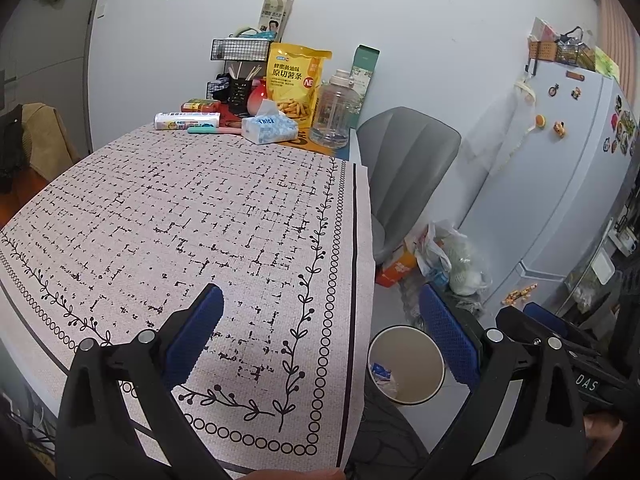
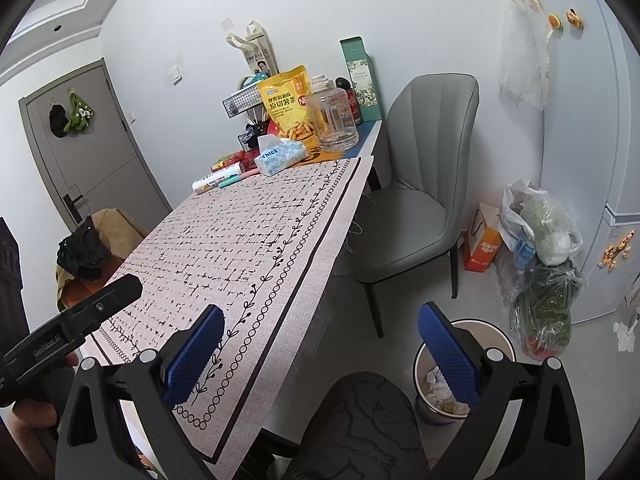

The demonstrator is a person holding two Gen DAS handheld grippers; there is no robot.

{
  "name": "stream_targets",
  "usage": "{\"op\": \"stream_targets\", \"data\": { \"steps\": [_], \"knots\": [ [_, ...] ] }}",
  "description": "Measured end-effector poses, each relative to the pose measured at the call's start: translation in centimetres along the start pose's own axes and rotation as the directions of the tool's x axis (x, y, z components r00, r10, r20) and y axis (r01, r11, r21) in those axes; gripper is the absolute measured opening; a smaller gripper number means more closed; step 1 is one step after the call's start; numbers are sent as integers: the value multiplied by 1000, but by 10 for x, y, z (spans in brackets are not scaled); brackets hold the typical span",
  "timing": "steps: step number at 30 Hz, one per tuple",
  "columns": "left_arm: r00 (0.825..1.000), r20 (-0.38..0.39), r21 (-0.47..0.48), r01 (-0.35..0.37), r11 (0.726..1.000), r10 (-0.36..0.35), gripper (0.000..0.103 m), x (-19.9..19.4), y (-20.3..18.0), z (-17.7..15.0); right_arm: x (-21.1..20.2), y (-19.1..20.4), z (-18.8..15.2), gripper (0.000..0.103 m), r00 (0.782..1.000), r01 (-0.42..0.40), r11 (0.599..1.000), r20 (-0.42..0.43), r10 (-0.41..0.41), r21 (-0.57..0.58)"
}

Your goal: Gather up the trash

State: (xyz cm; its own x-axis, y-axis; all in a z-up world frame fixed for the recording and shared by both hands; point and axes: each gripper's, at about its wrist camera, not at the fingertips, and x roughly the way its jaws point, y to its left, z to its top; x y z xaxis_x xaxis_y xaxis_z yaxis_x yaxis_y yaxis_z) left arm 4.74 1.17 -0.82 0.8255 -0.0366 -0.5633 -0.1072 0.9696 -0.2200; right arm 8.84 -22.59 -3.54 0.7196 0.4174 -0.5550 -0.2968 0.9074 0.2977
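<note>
A round waste bin point(image 1: 406, 364) stands on the floor beside the table's near right corner; it holds crumpled paper and wrappers point(image 2: 438, 390). It also shows in the right wrist view point(image 2: 500, 334). My left gripper point(image 1: 326, 340) is open and empty, over the table's near edge, with the bin between its fingers. My right gripper point(image 2: 320, 354) is open and empty, held above the table corner and the bin. The patterned tablecloth point(image 1: 192, 216) carries no loose trash in its near part.
At the table's far end stand a yellow snack bag point(image 1: 296, 80), a tissue pack point(image 1: 270, 128), a clear jug point(image 1: 334, 114), a roll point(image 1: 187, 121) and a wire rack. A grey chair point(image 2: 424, 196) is right of the table. Filled plastic bags point(image 2: 540, 248) and a fridge point(image 1: 568, 168) lie beyond.
</note>
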Motion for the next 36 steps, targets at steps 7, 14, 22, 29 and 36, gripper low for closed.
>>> {"op": "stream_targets", "data": {
  "steps": [7,14,22,29,36],
  "knots": [
    [1000,1,-5,-5,1000,5,97,0,3,0,0,0,-1,95,1000,-3,1000,-1,3,2],
    [1000,-1,-3,-4,1000,4,97,0,2,0,0,0,-1,95,1000,-3,1000,-1,3,2],
    [1000,0,-11,-12,1000,12,97,-1,4,-1,2,0,-1,95,1000,0,1000,-4,0,3],
    [1000,0,-7,-24,1000,24,97,-2,5,-3,6,4,-2,95,1000,-7,1000,-14,7,-3],
    [1000,-7,-21,-23,1000,23,97,0,12,-4,10,8,-2,95,1000,-3,1000,-22,3,-11]
  ]
}}
